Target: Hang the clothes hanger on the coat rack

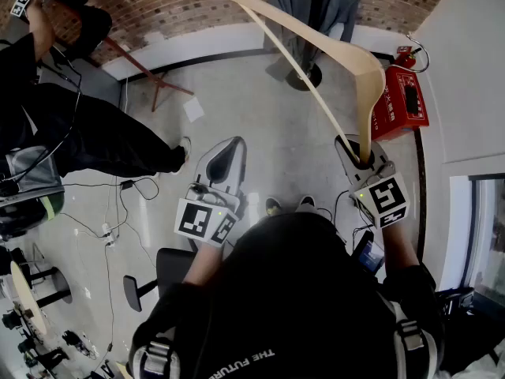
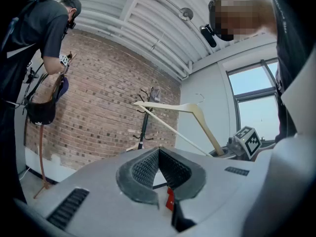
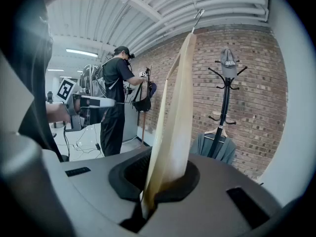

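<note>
Holding: your right gripper (image 3: pixel 163 194) has its jaws pinched on one arm-end corner of the wooden clothes hanger (image 3: pixel 173 127). Gripping it there leaves the hook end free.
Hanger attitude: it rises out of the jaws and leans forward, with the metal hook (image 3: pixel 197 18) at the far top. I judge you hold it this way so the hook reaches the rack first.
Left gripper (image 2: pixel 158 168): the pads are pressed together with nothing between them. It sits low by your body, well apart from the hanger and clear of the lift.
Coat rack (image 3: pixel 224 107): a black pole against the brick wall (image 3: pixel 256 83), ahead of you and well apart from the hanger. A cap (image 3: pixel 227 62) sits on top and a grey garment (image 3: pixel 215 149) hangs lower down, but several pegs look free.
Stage: carry and approach, as I read it. The hanger is not yet hung.
Next move: probably close in, raise the hook above a free peg, then lower it on.
Risk: an end grip makes a long lever, so the hanger may swivel in the jaws.
</note>
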`<action>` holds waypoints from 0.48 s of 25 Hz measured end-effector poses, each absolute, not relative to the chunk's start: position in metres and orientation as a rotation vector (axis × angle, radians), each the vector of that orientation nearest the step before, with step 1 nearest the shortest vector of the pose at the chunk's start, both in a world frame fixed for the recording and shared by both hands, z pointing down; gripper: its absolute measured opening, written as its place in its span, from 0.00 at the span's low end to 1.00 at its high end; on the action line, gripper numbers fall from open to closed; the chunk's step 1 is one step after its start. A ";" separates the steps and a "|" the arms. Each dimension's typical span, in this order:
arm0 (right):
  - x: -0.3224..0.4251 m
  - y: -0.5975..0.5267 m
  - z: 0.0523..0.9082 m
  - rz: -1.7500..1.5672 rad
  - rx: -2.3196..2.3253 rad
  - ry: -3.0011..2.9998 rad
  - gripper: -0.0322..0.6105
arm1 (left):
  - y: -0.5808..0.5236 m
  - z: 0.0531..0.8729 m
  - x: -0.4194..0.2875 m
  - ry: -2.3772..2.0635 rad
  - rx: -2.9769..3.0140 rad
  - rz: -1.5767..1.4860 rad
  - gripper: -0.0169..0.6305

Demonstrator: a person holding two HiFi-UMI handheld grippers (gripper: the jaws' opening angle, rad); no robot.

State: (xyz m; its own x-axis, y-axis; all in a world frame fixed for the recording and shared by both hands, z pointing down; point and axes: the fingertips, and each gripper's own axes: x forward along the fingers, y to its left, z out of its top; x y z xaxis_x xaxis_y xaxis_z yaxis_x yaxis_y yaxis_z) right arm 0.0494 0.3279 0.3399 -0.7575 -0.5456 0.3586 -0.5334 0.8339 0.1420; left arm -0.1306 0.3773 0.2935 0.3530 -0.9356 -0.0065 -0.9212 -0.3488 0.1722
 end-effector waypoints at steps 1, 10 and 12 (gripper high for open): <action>0.051 0.327 0.341 -0.044 0.808 -2.618 0.08 | 0.376 0.294 -0.130 -1.702 2.466 -0.160 0.05; 0.038 0.319 0.347 -0.050 0.823 -2.592 0.08 | 0.370 0.304 -0.143 -1.673 2.453 -0.173 0.05; 0.037 0.317 0.349 -0.049 0.828 -2.596 0.08 | 0.369 0.306 -0.144 -1.670 2.459 -0.167 0.05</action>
State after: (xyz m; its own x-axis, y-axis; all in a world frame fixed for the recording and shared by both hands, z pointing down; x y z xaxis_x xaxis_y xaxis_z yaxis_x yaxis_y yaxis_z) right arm 0.0373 0.3172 0.3491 -0.7378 -0.5616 0.3746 -0.5472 0.8225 0.1554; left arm -0.1435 0.3686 0.3061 0.3686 -0.9296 0.0003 -0.9112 -0.3613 0.1979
